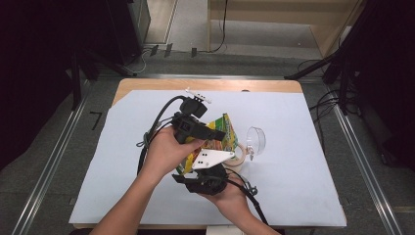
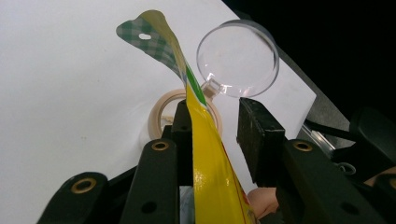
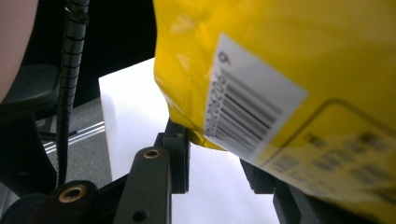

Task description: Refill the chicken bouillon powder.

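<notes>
I hold a yellow bag (image 1: 221, 138) up over the white tabletop (image 1: 303, 161). My left fingers (image 2: 187, 126) stand apart, one touching the bag's edge. My right fingers (image 3: 180, 154) sit under the bag; I cannot tell if they pinch it. A tape roll (image 2: 159, 109) and clear cup (image 2: 237, 58) lie behind.

A yellow and green packet (image 1: 222, 135) is held up above the white sheet (image 1: 293, 161) between the left gripper (image 1: 215, 133) and the right gripper (image 1: 208, 169); a roll of tape (image 1: 240, 157) and a clear round lens (image 1: 256, 140) are seen just beside it; both hands are kept close together at the table's middle.
</notes>
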A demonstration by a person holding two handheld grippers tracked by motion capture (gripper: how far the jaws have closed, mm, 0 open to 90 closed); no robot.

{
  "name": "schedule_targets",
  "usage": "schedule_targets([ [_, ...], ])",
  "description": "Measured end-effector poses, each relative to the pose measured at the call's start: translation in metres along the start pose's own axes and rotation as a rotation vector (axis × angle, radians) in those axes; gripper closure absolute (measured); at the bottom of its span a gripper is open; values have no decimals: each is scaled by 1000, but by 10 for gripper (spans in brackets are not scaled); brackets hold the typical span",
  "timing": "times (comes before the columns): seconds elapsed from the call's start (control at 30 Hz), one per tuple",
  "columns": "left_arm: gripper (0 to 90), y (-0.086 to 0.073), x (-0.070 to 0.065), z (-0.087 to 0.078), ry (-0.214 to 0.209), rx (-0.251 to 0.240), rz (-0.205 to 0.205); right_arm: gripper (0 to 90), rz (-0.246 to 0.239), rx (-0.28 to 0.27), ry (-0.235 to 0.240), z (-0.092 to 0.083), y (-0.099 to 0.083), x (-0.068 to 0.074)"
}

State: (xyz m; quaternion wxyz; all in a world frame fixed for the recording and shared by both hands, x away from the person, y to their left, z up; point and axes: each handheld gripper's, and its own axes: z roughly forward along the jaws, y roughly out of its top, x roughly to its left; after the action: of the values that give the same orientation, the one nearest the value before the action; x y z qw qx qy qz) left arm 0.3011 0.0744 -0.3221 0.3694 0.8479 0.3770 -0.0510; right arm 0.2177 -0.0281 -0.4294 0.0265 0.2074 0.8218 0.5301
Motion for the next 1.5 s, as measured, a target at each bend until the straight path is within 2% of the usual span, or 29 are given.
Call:
schedule_targets([
  [0.17,691,0,0,0,0,10,-2,678,4,-5,3,0,0,1],
  [0.37,694,0,2,1,-12,20,-24,678,11,-4,11,1,-1,2],
  [0.63,694,0,2,-1,-23,13,-31,678,-14,3,1,-1,1,3],
  [0.87,699,0,3,3,-23,36,-35,683,-3,-7,3,2,-2,3],
  [1.03,698,0,4,3,-32,27,-44,683,-4,-5,4,1,-2,3],
  [1.13,689,4,8,5,-53,51,-44,683,-1,-2,2,0,-1,1],
  [1.23,691,8,10,6,-56,59,-50,682,12,4,6,-1,1,-1],
  [1.4,696,13,12,7,-48,68,-37,685,29,22,-1,1,6,-5],
  [1.5,708,13,20,6,-64,62,-59,685,28,30,-6,3,8,-7],
])
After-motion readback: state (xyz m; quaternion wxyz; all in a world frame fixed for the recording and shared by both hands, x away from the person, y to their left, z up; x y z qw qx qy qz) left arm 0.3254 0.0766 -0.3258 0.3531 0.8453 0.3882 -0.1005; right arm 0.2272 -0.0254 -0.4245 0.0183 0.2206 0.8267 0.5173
